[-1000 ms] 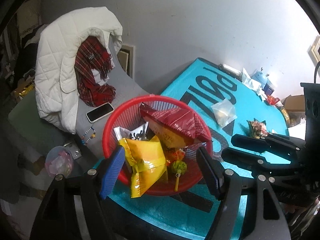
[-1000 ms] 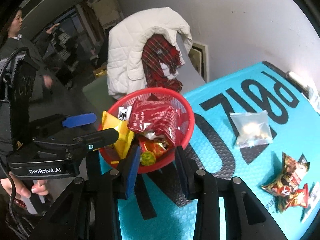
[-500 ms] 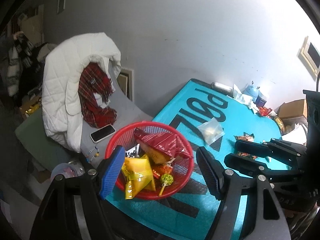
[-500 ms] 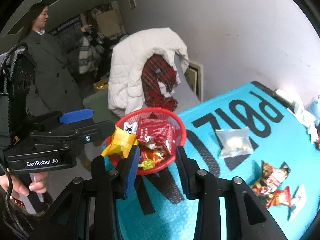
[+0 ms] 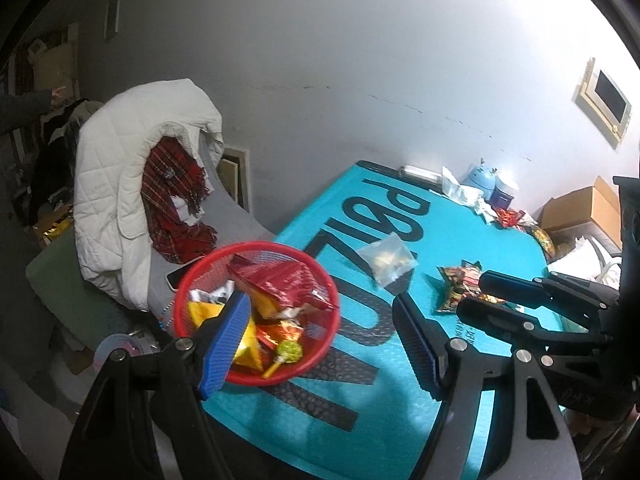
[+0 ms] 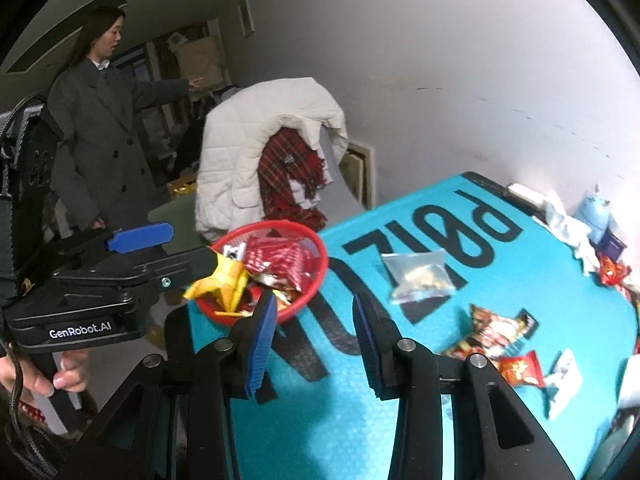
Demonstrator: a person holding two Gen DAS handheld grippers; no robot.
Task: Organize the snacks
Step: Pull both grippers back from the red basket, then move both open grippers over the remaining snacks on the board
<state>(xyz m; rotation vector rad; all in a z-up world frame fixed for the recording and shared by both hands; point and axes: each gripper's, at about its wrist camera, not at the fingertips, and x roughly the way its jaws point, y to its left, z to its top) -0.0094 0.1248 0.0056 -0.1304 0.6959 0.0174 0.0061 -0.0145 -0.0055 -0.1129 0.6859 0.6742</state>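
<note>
Bench (image 5: 360,432) with a big teal mat is the place for this job, and the job looks partly done; the red basket (image 5: 320,344) sits near the bench's edge and is already piled up with a red packet (image 5: 280,284), a yellow bag (image 5: 248,344) and a lollipop (image 5: 286,354); some snacks are not in yet; a clear bag (image 6: 418,276) lies flat on the mat, well apart from the basket; a bright snack pack (image 6: 496,328) and a small red packet (image 6: 520,368) lie nearer the right side; more bits sit at the far end by a blue jar (image 5: 478,182)

The left gripper (image 5: 316,348) has its jaws open wide with nothing between them; the right gripper (image 6: 314,344) has its jaws open a little, and they hold nothing too; both hang above the mat, not touching any snack

Beside the bench a chair holds a white coat (image 6: 260,152) and a red scarf (image 6: 290,176); a phone (image 5: 182,274) lies on the seat; a person in a grey coat (image 6: 96,128) stands far behind; nothing blocks the way to the loose snacks, but the basket is quite full, so I think more packs could slide off
</note>
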